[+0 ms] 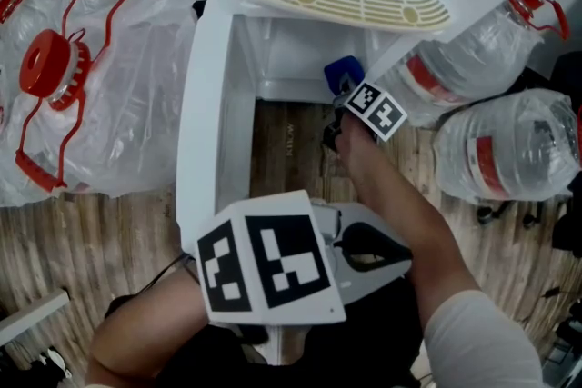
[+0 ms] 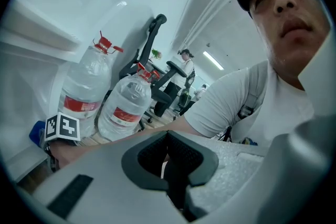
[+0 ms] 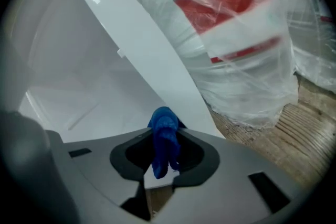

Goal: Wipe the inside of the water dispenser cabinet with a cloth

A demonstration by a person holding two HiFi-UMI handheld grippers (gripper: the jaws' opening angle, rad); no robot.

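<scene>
While right gripper (image 3: 167, 165) clamps crumpled blue cloth (image 3: 164, 136) inside open white dispenser cabinet (image 1: 238, 104), left gripper (image 2: 169, 162) sits closed, empty; clear plastic jugs (image 1: 514, 150) beside cabinet hold water.

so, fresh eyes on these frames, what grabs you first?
The blue cloth pinched in the right gripper, at the mouth of the open white cabinet, top middle of the head view. Next, the left gripper, shut and empty, its big black-and-white marker cube filling the lower foreground. Clear water jugs flank the cabinet: red-capped ones in plastic wrap on the left, two more on the right.
</scene>
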